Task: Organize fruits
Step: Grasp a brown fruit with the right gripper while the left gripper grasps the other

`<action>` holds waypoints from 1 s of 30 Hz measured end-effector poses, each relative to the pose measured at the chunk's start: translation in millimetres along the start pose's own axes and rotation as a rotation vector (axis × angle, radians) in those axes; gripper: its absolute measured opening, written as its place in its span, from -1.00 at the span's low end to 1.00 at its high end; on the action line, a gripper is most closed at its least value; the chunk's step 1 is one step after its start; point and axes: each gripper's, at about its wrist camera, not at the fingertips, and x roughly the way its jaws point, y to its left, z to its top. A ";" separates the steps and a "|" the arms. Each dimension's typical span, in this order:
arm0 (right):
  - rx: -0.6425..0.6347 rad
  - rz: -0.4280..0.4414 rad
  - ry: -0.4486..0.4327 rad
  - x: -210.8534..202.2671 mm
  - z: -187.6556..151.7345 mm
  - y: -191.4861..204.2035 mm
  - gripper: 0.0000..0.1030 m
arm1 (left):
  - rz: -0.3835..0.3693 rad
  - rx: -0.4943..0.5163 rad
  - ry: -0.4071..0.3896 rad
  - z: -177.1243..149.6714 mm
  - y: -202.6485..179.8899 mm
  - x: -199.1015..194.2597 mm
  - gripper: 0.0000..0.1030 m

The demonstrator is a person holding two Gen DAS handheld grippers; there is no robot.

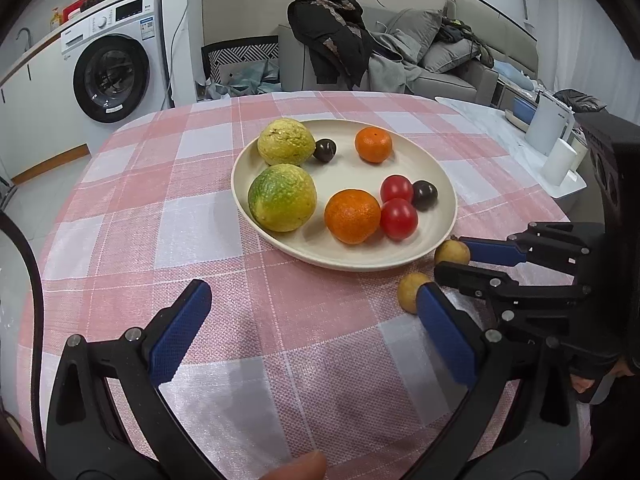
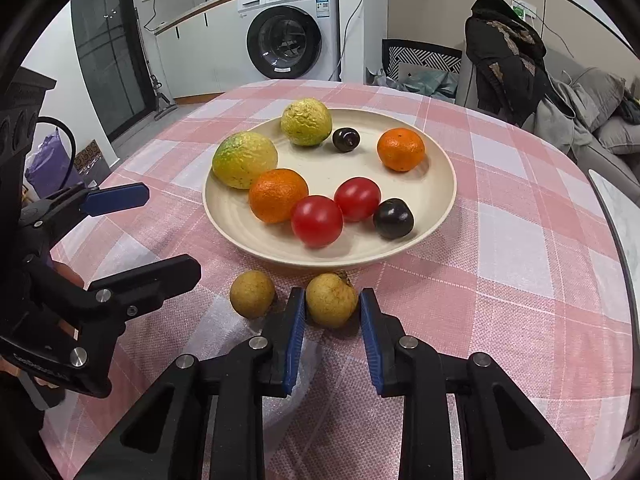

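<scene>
A cream plate point(image 2: 434, 184) on the pink checked tablecloth holds two yellow-green citrus fruits, two oranges, two red tomatoes and two dark plums. Two small tan longans lie on the cloth in front of the plate. My right gripper point(image 2: 332, 312) has its blue pads on either side of the right longan point(image 2: 331, 299), closed against it, still on the cloth. The left longan point(image 2: 252, 293) lies free beside it. My left gripper point(image 1: 316, 300) is open and empty over the cloth, left of the longans point(image 1: 410, 291).
The plate also shows in the left wrist view point(image 1: 400, 258). A washing machine point(image 2: 294, 36) stands beyond the table's far edge. A grey sofa with clothes point(image 1: 400, 52) is behind the table. A white side table with containers point(image 1: 556, 152) stands to the right.
</scene>
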 end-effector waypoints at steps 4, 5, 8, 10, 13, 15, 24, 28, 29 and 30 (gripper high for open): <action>0.011 0.017 -0.004 -5.1 -2.4 -3.9 -0.46 | -0.011 0.007 0.006 0.0 -2.5 0.1 0.98; 0.012 0.015 -0.008 -7.0 -2.3 -5.2 -0.46 | -0.016 0.008 0.008 -0.1 -3.1 0.1 0.97; 0.033 0.004 -0.019 -13.5 -2.0 -13.3 -0.46 | -0.037 0.014 0.027 -1.3 -6.8 2.5 0.97; 0.042 -0.003 -0.022 -16.0 -2.7 -18.7 -0.46 | -0.042 0.019 0.034 -2.2 -10.5 3.6 0.97; 0.055 -0.014 -0.022 -18.7 -4.1 -27.0 -0.46 | -0.052 0.028 0.054 -3.5 -16.3 6.8 0.97; 0.055 -0.015 -0.023 -19.8 -5.4 -29.9 -0.46 | -0.067 0.038 0.067 -4.0 -21.1 9.5 0.86; 0.082 -0.021 -0.035 -25.1 -6.2 -42.8 -0.46 | -0.105 0.089 0.118 -7.1 -46.4 22.4 0.32; 0.079 -0.021 -0.037 -25.1 -5.7 -42.9 -0.46 | -0.084 0.113 0.135 -6.5 -57.0 30.2 0.24; 0.078 -0.021 -0.036 -24.9 -5.9 -42.8 -0.46 | -0.080 0.118 0.135 -5.7 -59.5 31.5 0.16; 0.080 -0.021 -0.036 -24.9 -5.9 -43.0 -0.46 | -0.077 0.121 0.134 -5.4 -61.4 31.8 0.14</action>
